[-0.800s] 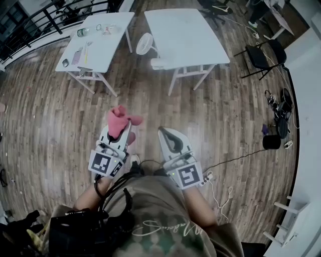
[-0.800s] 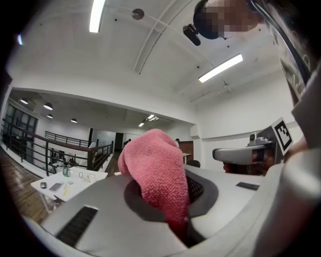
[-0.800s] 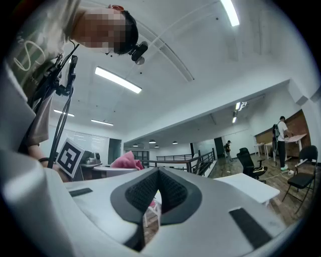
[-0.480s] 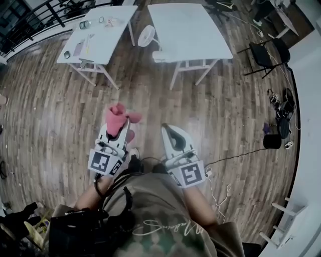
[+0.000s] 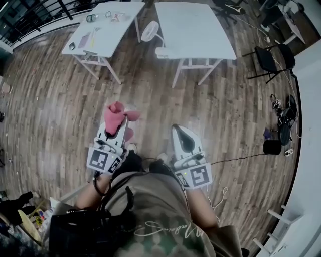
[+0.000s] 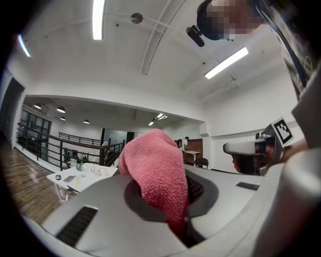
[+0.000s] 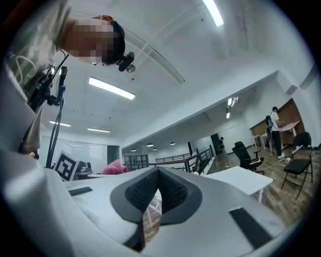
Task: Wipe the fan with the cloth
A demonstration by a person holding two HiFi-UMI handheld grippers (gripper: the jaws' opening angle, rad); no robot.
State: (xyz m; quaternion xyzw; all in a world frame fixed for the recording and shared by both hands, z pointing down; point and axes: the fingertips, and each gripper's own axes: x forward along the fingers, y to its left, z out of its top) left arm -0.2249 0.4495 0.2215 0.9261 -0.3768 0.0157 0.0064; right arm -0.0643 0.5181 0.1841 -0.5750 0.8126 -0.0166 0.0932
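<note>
My left gripper [image 5: 119, 126] is shut on a pink cloth [image 5: 116, 116], which bunches up above its fingertips. In the left gripper view the cloth [image 6: 156, 173] fills the gap between the jaws of that gripper [image 6: 173, 211]. My right gripper [image 5: 181, 138] is held beside it, shut with nothing in it; its jaws [image 7: 156, 193] meet in the right gripper view. A white fan [image 5: 149, 30] stands far ahead on the wooden floor between two tables, well away from both grippers. The cloth [image 7: 116, 167] also shows at the left of the right gripper view.
Two white tables stand ahead: the left one [image 5: 125, 10] carries small items, the right one [image 5: 200, 35] is beside the fan. A black chair [image 5: 273, 57] and cables with dark gear [image 5: 281, 120] lie at the right. A black railing [image 5: 30, 20] runs at the upper left.
The head view has shifted, so the tables and fan sit a little further right and higher. My right gripper has drifted right and lower. The left gripper still grips the cloth.
</note>
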